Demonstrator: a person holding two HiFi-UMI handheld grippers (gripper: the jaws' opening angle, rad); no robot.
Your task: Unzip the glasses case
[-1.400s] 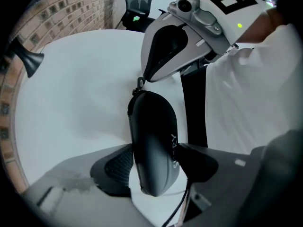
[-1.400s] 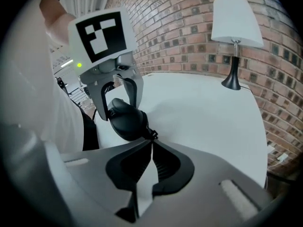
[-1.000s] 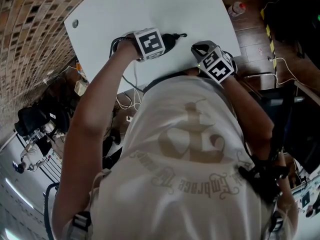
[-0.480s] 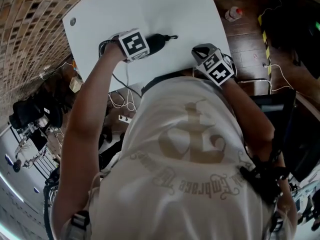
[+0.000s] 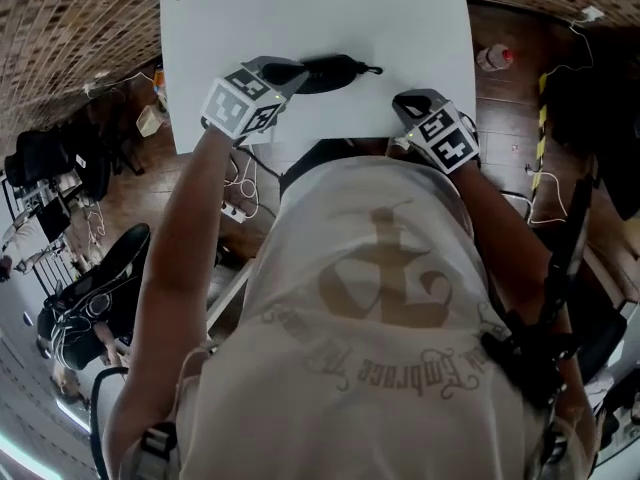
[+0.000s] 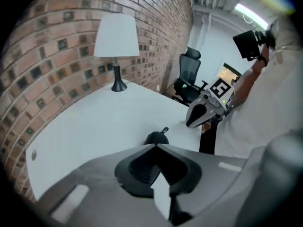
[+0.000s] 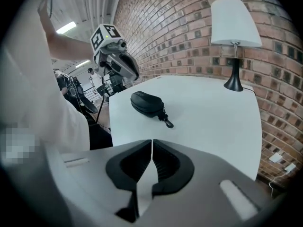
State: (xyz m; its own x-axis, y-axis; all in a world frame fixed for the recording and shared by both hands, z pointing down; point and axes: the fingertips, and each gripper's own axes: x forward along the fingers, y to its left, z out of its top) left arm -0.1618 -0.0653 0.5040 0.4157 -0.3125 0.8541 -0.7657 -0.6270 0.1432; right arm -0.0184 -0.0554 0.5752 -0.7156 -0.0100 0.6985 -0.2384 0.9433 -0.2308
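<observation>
Left gripper: over the near part of the white table. Its fingers have just closed together with nothing between them.
Glasses case: black, closed, lying flat on the table at 3 o'clock of the left gripper's tips. A small black tab sits at its 3 o'clock end.
Right gripper: at 4 o'clock of the case and apart from it, fingers together and empty.
Lamp: white shade, dark stem, standing at the table's far end.
</observation>
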